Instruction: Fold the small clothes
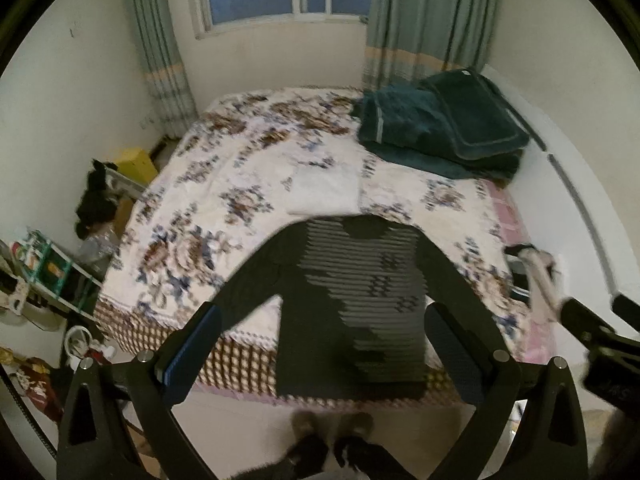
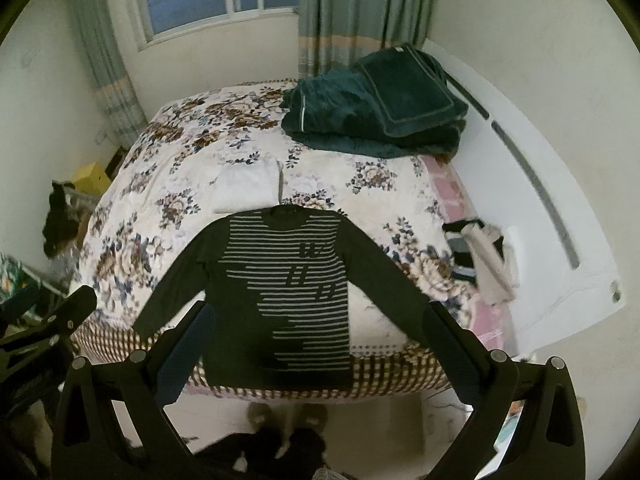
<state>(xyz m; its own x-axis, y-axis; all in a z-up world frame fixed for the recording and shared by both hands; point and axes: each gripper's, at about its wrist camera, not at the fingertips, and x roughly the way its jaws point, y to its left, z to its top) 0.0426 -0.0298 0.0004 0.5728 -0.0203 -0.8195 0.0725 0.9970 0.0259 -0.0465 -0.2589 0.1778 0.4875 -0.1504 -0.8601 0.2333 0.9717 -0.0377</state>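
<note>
Striped shirt (image 2: 280,296) flat at frame centre on bed (image 2: 168,152) (sleeves spread); left claw (image 1: 324,344) and right claw (image 2: 316,344) both released, empty.

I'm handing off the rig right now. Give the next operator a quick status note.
Left gripper: open, empty, above the bed's near edge.
Right gripper: open, empty, same height.
Striped shirt: flat on the bed, sleeves spread, hem over the near edge, unfolded.
White folded item lies beyond the collar; unfolded clothes wait at right.
Left: fold the shirt, then the pile.
</note>
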